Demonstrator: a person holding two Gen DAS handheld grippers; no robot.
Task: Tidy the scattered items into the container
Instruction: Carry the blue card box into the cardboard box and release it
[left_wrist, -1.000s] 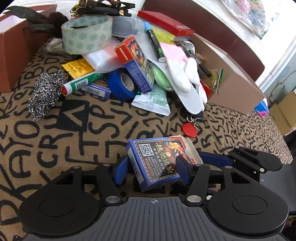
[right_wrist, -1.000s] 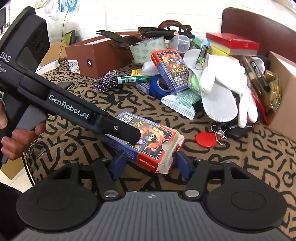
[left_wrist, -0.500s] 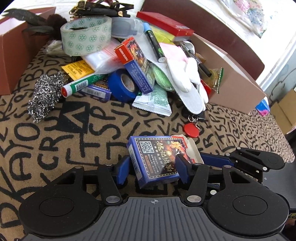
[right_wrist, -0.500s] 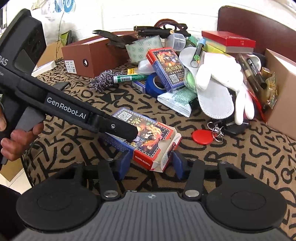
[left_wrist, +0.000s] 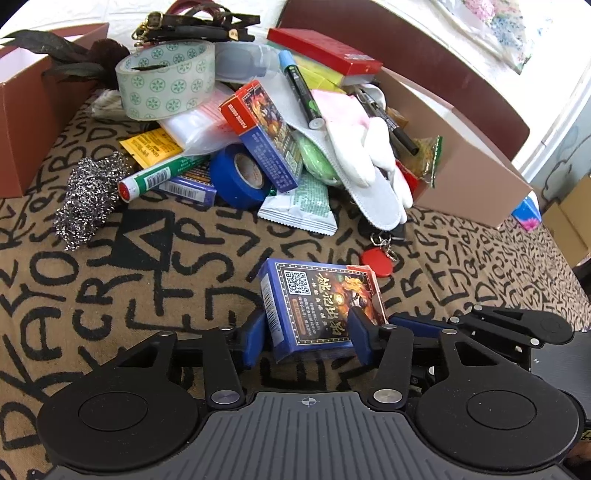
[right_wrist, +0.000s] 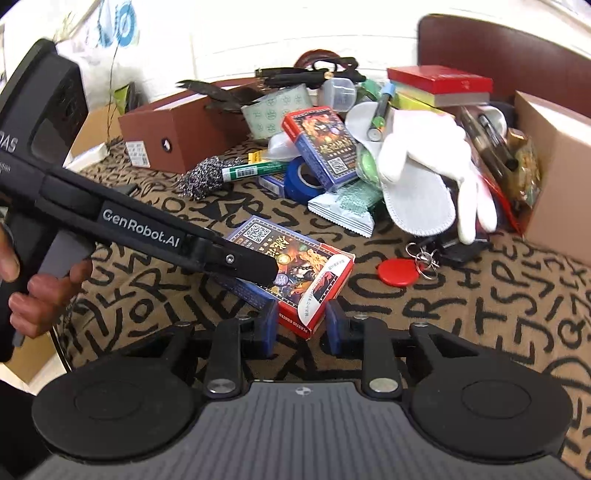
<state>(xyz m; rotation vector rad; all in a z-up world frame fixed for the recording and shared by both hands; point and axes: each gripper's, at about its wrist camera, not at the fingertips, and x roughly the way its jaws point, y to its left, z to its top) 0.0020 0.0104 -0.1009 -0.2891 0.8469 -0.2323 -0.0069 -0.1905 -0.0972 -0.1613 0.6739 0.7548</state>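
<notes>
Two grippers are on one item: my left gripper has its blue fingers pressed against the long sides of the blue-and-red playing-card box, while my right gripper brackets the box's red end with its fingers narrowly parted, and I cannot tell whether they actually pinch it. The box sits low over the letter-patterned desk, at the near edge, well apart from the pile of tape rolls, markers and the white glove. The tan cardboard container lies beyond that pile to the right. To do this well, I judge one firm hold should carry the box: let the right fingers settle the loose flap end, then lift clear of the red key fob before swinging toward the container, keeping the box level so the cards stay inside.
</notes>
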